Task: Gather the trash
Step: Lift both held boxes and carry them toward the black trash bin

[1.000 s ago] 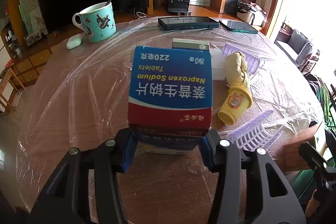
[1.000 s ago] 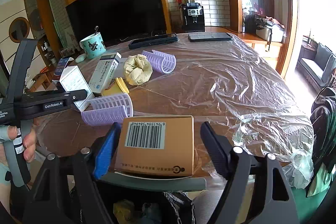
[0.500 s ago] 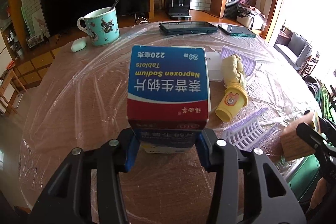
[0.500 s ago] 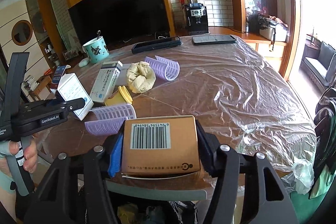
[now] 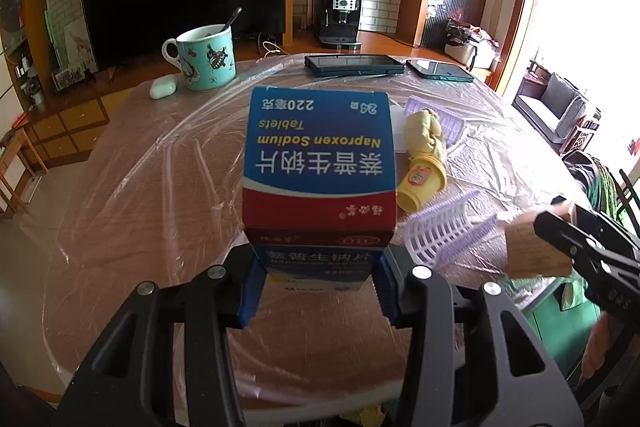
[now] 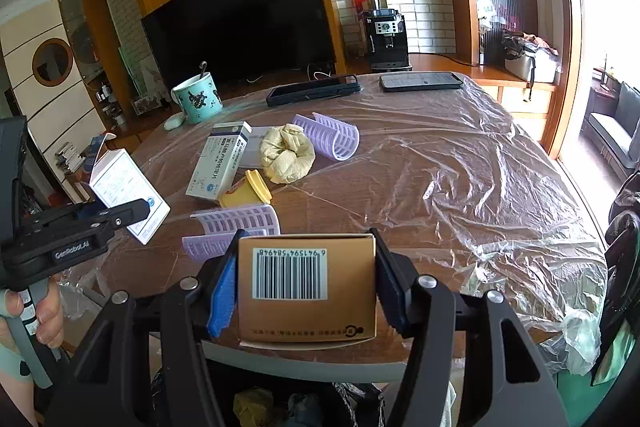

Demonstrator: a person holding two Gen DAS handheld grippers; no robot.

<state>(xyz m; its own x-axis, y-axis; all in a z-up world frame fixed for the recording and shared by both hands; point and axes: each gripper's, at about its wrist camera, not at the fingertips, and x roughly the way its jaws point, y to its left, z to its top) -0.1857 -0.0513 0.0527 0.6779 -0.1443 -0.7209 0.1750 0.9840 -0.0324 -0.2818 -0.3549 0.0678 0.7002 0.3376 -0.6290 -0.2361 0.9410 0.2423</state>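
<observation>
On your left, the blue and red medicine box (image 5: 320, 163) stands between the pads of your left gripper (image 5: 318, 285), its long axis running away from you along the fingers and tilted upward, so the printed face looks up at the camera with the lettering upside down. The jaws are clamped on the box's near end, blue pads pressed against both narrow sides, and it hangs clear above the plastic-covered table (image 5: 140, 187). In the right wrist view the same box shows its white back face at the far left, held out over the table's near edge. Past it on the table lie a white medicine box (image 6: 218, 161), a yellow cup (image 6: 246, 189) on its side, a crumpled yellow glove (image 6: 286, 151) and two purple rollers (image 6: 240, 223), with a teal mug (image 6: 198, 99) further back. To the right, your right gripper (image 6: 306, 291) is closed on the gold carton (image 6: 308, 287), the jaws having just drawn in onto it; both pads touch its sides. The carton's barcode faces up and its long axis points forward along the fingers, at the table's near edge, above a dark bag (image 6: 320, 403) below.
</observation>
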